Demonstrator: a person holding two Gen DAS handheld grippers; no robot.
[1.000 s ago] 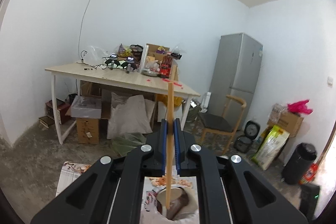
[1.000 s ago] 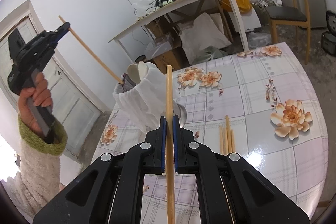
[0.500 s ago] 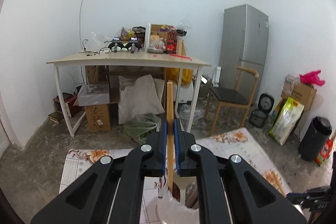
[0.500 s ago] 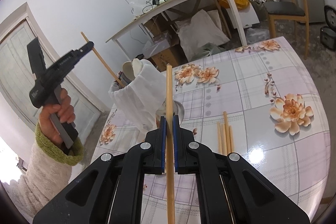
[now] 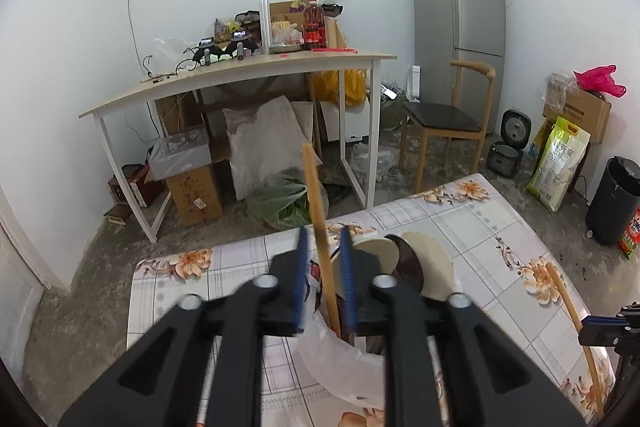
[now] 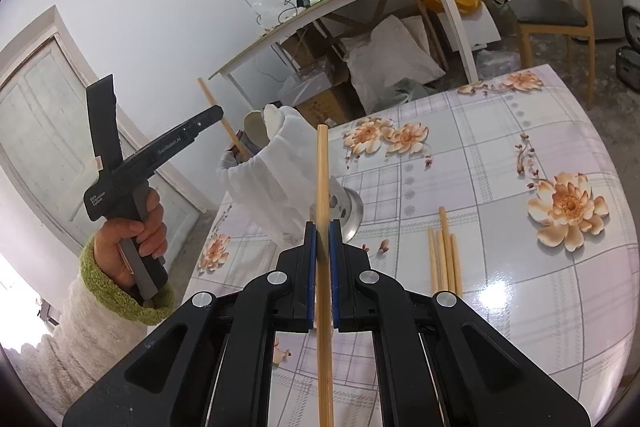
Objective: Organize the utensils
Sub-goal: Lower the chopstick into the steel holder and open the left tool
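Observation:
My left gripper (image 5: 323, 239) hangs over a metal utensil holder lined with a white bag (image 5: 340, 359). Its jaws are opening, and a wooden chopstick (image 5: 316, 211) stands loose in the gap with its lower end inside the holder. Pale and dark spoons (image 5: 424, 263) stick out of the holder. The right wrist view shows the left gripper (image 6: 218, 113) and that chopstick (image 6: 224, 123) above the holder (image 6: 280, 171). My right gripper (image 6: 322, 227) is shut on another chopstick (image 6: 322, 179) that points away from me. Several more chopsticks (image 6: 444, 255) lie on the floral table (image 6: 520, 187).
A person's hand in a cream sleeve with a green cuff (image 6: 120, 283) holds the left gripper. Beyond the table stand a cluttered wooden desk (image 5: 248, 75), a chair (image 5: 448, 123), a fridge (image 5: 460, 19) and boxes on the floor. A door (image 6: 48, 131) is at the left.
My left gripper has dropped toward the holder and tipped down. Its jaws have parted from the chopstick, whose lower end now sits in the holder. My right gripper has kept still.

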